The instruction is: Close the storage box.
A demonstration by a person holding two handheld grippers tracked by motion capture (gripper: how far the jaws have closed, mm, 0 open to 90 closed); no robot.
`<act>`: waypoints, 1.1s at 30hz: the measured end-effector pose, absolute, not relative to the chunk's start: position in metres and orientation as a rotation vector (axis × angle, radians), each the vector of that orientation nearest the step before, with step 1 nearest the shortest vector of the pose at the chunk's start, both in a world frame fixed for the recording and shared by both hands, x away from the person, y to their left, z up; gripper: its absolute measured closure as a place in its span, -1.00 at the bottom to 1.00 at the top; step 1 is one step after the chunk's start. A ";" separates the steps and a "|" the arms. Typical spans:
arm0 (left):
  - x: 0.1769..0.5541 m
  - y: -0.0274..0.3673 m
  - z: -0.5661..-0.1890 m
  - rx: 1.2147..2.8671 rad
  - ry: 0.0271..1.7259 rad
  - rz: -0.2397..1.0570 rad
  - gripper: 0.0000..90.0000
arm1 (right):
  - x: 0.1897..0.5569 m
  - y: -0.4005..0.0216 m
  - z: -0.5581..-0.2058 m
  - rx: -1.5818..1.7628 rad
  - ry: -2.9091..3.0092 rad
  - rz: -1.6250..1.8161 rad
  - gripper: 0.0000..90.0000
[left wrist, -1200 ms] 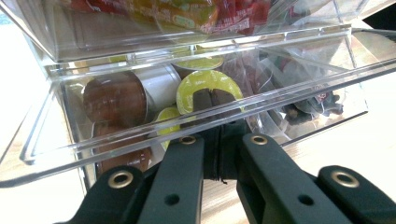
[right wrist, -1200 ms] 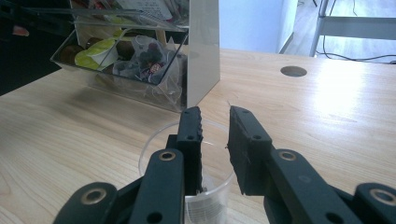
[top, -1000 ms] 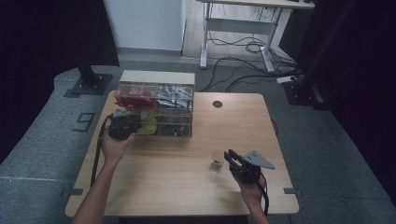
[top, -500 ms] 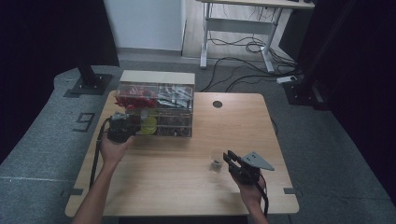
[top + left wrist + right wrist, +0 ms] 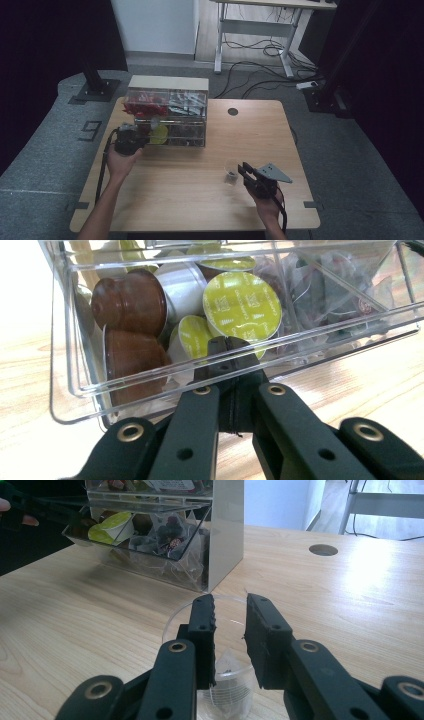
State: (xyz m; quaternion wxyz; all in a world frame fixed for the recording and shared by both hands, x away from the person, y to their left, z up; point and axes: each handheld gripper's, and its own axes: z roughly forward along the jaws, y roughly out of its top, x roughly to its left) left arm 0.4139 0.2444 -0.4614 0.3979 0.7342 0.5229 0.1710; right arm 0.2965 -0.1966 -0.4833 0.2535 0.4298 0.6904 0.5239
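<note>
A clear organiser box (image 5: pixel 167 112) stands at the table's back left, holding red packets, sachets and capsules. Its lower left drawer (image 5: pixel 70 340) sticks out and holds green-lidded capsules (image 5: pixel 242 305) and brown capsules (image 5: pixel 127 300). My left gripper (image 5: pixel 142 141) is at that drawer's front. In the left gripper view its jaws (image 5: pixel 232 342) are pressed together on the clear front lip. A small clear cup (image 5: pixel 231 171) with a small item in it stands near the front right. My right gripper (image 5: pixel 230 600) is right at the cup (image 5: pixel 225 680), with a narrow gap between its jaws.
A round cable hole (image 5: pixel 233 111) sits in the tabletop behind the cup. A wide stretch of bare wood (image 5: pixel 190 190) lies between the two hands. Beyond the table, a desk frame with cables (image 5: pixel 255 35) stands on the floor.
My left gripper has come a little toward the table's front edge, staying at the drawer front. The right gripper and the cup have not moved.
</note>
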 end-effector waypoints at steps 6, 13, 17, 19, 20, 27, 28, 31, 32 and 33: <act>0.414 0.244 -0.463 1.861 1.326 0.428 0.99 | 0.295 -0.196 -0.483 1.167 1.880 1.426 0.61; 0.413 0.245 -0.470 1.867 1.334 0.420 0.99 | 0.295 -0.196 -0.483 1.167 1.878 1.426 0.61; 0.413 0.246 -0.474 1.853 1.338 0.400 0.99 | 0.295 -0.196 -0.483 1.167 1.879 1.426 0.61; 0.413 0.247 -0.474 1.854 1.336 0.397 0.99 | 0.295 -0.196 -0.484 1.165 1.883 1.425 0.61; 0.413 0.246 -0.475 1.850 1.337 0.399 0.99 | 0.294 -0.195 -0.484 1.164 1.884 1.425 0.61; 0.410 0.247 -0.477 1.856 1.337 0.394 0.99 | 0.294 -0.196 -0.484 1.167 1.878 1.426 0.61; 0.410 0.247 -0.477 1.856 1.337 0.397 0.99 | 0.294 -0.196 -0.484 1.168 1.878 1.426 0.61; 0.408 0.247 -0.479 1.853 1.336 0.394 0.99 | 0.294 -0.196 -0.484 1.166 1.880 1.424 0.61; 0.408 0.247 -0.479 1.850 1.338 0.394 0.99 | 0.294 -0.196 -0.484 1.168 1.880 1.425 0.61; 0.408 0.248 -0.480 1.851 1.337 0.393 0.99 | 0.294 -0.196 -0.484 1.168 1.881 1.425 0.61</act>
